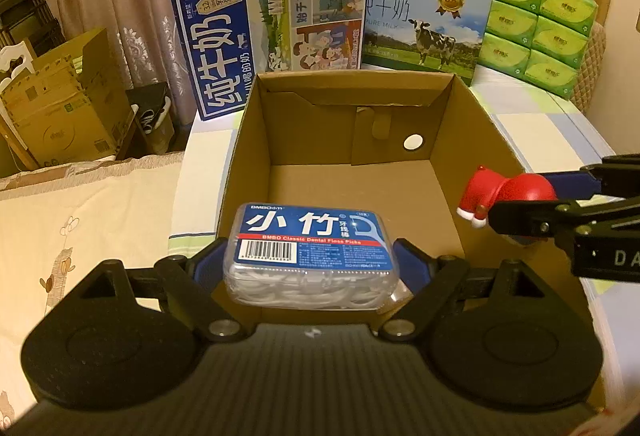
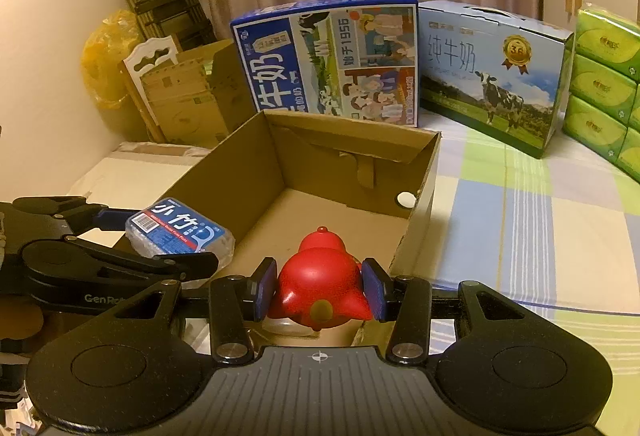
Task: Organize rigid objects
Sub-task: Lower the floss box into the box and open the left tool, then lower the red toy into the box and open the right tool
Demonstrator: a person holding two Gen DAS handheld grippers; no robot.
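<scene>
Cardboard box (image 1: 452, 140) stands open-topped on the checked bed cover (image 2: 532, 220), its floor bare, which suits it as the place where loose hard items get gathered. Both tools hang at its near rim with their loads over the opening.

Left tool (image 1: 310, 256) is spread wide, yet its blue pads press the two short ends of the floss pick case (image 1: 310, 256), held flat with the label up; the long way across is probably the steadiest grip on so smooth a plastic case. It sits above the near left part of the box.

Right tool (image 2: 320, 286) is drawn in narrow, pinching the red figurine (image 2: 320, 286) by its rounded body, the small end pointing away toward the far wall, above the near right part.

Two milk cartons (image 1: 272, 32) and green tissue packs (image 1: 540, 24) line the far side, well apart from the box.
</scene>
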